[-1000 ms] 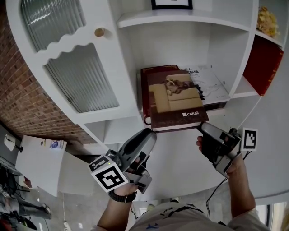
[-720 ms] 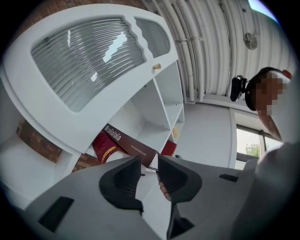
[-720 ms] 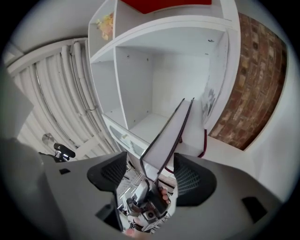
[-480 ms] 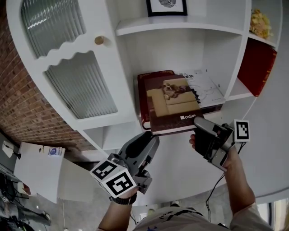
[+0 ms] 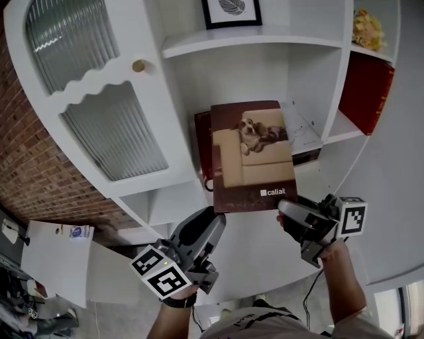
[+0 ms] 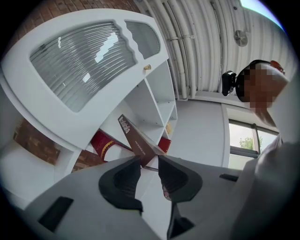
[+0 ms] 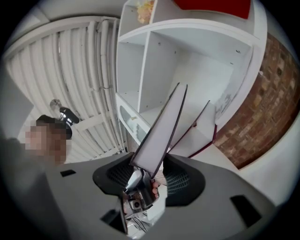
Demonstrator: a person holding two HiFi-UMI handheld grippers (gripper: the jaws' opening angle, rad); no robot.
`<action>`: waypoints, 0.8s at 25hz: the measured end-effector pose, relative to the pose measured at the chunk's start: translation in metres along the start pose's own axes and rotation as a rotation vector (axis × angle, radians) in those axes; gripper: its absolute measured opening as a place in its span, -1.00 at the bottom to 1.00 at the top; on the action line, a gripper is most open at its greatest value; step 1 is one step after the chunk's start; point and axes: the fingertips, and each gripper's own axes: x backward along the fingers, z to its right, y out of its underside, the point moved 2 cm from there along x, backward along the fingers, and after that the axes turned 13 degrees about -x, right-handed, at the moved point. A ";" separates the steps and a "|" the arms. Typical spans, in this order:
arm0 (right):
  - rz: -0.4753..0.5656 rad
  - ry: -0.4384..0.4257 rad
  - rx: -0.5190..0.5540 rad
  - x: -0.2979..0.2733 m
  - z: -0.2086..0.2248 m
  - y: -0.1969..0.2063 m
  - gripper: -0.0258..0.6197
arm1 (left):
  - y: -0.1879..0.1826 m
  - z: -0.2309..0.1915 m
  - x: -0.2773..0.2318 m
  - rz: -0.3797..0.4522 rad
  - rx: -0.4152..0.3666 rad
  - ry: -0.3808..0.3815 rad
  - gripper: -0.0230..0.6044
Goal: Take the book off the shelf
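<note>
The book [image 5: 252,155], brown with a dog on a sofa on its cover, is tipped up out of the middle shelf compartment [image 5: 192,79]. My right gripper [image 5: 286,206] is at its lower right corner. In the right gripper view the book's edge [image 7: 161,131] stands between the jaws of the right gripper [image 7: 152,171], which are closing on it. My left gripper [image 5: 213,222] hangs just under the book's lower left corner. In the left gripper view the jaws of the left gripper [image 6: 150,164] stand slightly apart, with the book's corner [image 6: 136,138] just beyond their tips.
A dark red book [image 5: 202,142] and a white magazine [image 5: 305,129] lie in the same compartment. A red book [image 5: 364,89] leans in the right compartment under yellow flowers [image 5: 368,26]. A ribbed glass door [image 5: 112,126] with a knob [image 5: 138,65] is at left; a framed picture [image 5: 230,10] stands above.
The book went from lying flat on the pile to tipped up and out toward me, with the right gripper at its corner. The left gripper stayed below it.
</note>
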 end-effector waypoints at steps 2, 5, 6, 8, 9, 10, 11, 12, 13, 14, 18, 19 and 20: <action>-0.007 0.006 0.060 0.007 -0.001 0.011 -0.30 | 0.005 0.004 0.006 0.001 0.004 0.030 -0.58; -0.017 0.006 0.136 0.014 -0.006 0.028 -0.30 | 0.011 0.010 0.016 -0.002 -0.001 0.066 -0.58; -0.014 0.005 0.151 0.017 -0.008 0.034 -0.30 | 0.013 0.013 0.019 -0.005 -0.006 0.079 -0.58; -0.001 -0.003 0.173 0.023 -0.012 0.044 -0.30 | 0.017 0.020 0.026 -0.011 -0.018 0.108 -0.58; 0.005 -0.007 0.184 0.027 -0.015 0.049 -0.30 | 0.019 0.024 0.029 -0.013 -0.023 0.122 -0.58; 0.010 -0.009 0.199 0.030 -0.018 0.053 -0.30 | 0.022 0.028 0.032 -0.015 -0.027 0.136 -0.58; 0.015 -0.010 0.215 0.034 -0.021 0.058 -0.30 | 0.024 0.032 0.034 -0.016 -0.032 0.149 -0.58; 0.019 -0.009 0.230 0.037 -0.024 0.063 -0.30 | 0.027 0.036 0.037 -0.018 -0.037 0.161 -0.58; 0.022 -0.007 0.243 0.040 -0.027 0.067 -0.30 | 0.029 0.039 0.040 -0.021 -0.042 0.173 -0.58; 0.026 -0.004 0.253 0.043 -0.030 0.072 -0.30 | 0.031 0.043 0.043 -0.023 -0.046 0.184 -0.58; 0.047 0.006 0.281 0.055 -0.040 0.091 -0.30 | 0.037 0.057 0.054 -0.032 -0.060 0.224 -0.58; 0.052 0.008 0.288 0.057 -0.042 0.095 -0.30 | 0.038 0.060 0.056 -0.035 -0.067 0.229 -0.58; 0.058 0.012 0.295 0.060 -0.044 0.099 -0.30 | 0.039 0.063 0.058 -0.039 -0.077 0.230 -0.58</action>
